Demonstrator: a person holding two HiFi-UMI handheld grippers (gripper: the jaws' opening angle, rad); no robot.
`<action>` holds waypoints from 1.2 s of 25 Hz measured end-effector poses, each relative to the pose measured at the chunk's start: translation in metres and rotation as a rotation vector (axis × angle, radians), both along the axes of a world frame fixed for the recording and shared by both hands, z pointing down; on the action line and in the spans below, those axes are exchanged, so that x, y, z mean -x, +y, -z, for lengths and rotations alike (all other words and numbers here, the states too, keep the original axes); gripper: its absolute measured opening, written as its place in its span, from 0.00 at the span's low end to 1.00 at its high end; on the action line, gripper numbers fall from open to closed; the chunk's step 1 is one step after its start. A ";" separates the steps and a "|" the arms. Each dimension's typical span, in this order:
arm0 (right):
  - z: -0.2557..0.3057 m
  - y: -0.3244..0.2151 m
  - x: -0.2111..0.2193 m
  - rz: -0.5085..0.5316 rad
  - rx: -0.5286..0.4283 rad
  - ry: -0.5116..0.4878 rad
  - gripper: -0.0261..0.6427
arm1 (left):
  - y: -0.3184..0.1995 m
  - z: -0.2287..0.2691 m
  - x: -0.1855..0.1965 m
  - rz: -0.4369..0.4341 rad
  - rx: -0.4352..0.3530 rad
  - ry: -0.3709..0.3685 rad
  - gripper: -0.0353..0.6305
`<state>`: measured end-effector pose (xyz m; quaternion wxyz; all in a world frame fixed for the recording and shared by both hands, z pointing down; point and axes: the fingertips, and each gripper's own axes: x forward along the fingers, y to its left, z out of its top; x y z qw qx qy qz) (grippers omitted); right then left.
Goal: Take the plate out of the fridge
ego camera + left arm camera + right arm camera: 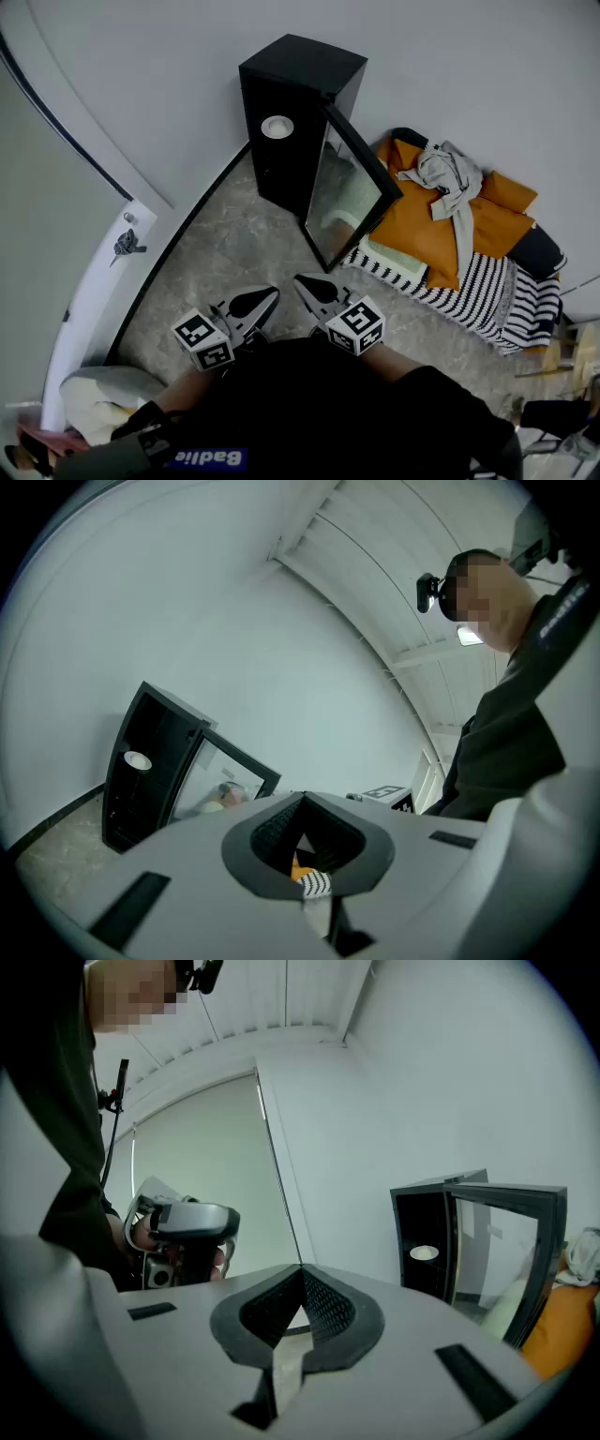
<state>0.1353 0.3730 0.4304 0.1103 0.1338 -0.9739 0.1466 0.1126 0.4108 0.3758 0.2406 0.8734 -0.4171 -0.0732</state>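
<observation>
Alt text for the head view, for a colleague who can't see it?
A black mini fridge stands with its glass door open, a white plate on a shelf inside. The left hand-held gripper and right hand-held gripper, both shut and empty, are held short of it.

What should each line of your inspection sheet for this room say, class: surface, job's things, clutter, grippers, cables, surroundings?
Surface: grey stone-pattern floor.
Job's things: black fridge with its glass door open; white plate on a shelf inside.
Clutter: orange blanket, grey garment and striped sheet beside the fridge.
Grippers: left gripper and right gripper both shut and empty, well short of the fridge.
Cables: nothing seen.
Surroundings: white walls; white door at left.
</observation>
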 end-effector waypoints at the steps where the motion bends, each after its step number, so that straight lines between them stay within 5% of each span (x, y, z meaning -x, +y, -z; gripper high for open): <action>1: 0.002 0.000 0.001 0.006 -0.006 -0.005 0.06 | -0.001 0.000 0.000 0.000 -0.001 -0.002 0.05; 17: -0.001 0.002 -0.009 0.007 -0.003 -0.010 0.06 | -0.001 -0.006 -0.011 0.002 0.020 0.005 0.05; 30: -0.010 -0.030 -0.043 0.041 0.010 -0.039 0.06 | -0.034 -0.008 -0.040 0.050 0.028 -0.071 0.05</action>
